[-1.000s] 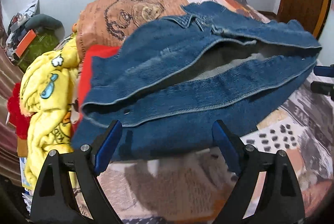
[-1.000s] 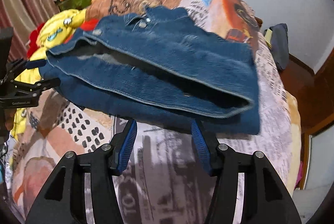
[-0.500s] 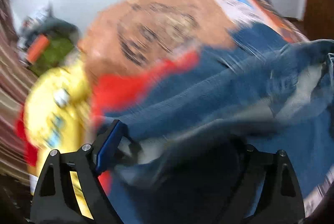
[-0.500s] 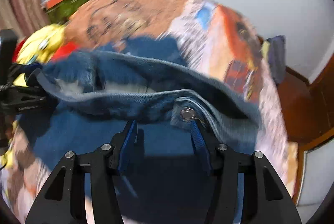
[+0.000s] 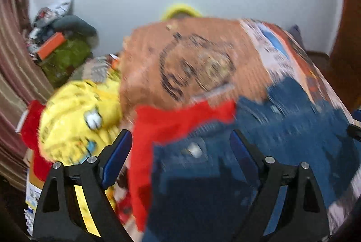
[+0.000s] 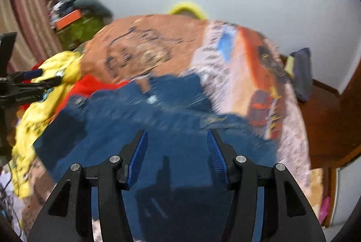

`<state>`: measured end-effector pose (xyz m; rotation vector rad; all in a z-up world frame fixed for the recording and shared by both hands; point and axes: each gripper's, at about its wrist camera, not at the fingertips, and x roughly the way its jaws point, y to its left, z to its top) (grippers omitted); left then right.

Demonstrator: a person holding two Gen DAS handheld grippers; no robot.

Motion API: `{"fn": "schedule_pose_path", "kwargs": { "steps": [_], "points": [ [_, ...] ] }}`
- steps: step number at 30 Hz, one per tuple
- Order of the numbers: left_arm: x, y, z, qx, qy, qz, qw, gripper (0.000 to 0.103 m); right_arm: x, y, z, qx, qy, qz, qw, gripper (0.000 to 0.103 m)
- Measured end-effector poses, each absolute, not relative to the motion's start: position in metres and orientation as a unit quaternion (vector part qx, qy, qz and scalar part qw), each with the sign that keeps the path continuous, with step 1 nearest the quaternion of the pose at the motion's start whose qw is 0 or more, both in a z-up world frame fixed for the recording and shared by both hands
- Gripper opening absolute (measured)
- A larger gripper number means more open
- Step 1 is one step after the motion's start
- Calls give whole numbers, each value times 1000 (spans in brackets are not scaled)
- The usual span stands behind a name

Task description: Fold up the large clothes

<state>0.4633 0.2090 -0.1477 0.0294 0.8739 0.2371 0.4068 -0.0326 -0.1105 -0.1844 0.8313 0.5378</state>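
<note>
A blue denim jacket lies folded on the bed, blurred by motion; it also fills the middle of the right wrist view. My left gripper is open above the jacket's left edge, beside a red garment. My right gripper is open and empty above the jacket's near part. The left gripper also shows at the left edge of the right wrist view.
A printed orange bedspread covers the bed. A yellow cartoon blanket is piled at the left. Clutter sits by the striped curtain. A wooden door and floor lie to the right.
Both grippers carried the jacket's near edge up and over toward the far side, then let go. The jacket now lies folded flatter, and both cameras have tilted up.
</note>
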Motion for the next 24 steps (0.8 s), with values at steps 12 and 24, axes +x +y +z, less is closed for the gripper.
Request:
{"fn": "schedule_pose_path", "kwargs": {
  "steps": [12,24],
  "points": [
    [415,155,-235,-18,506,29,862,90,368,5,-175,-167,466,286,820,59],
    [357,226,-243,-68,492,112,861,100,370,-106,-166,-132,467,168,858,68]
  ]
}}
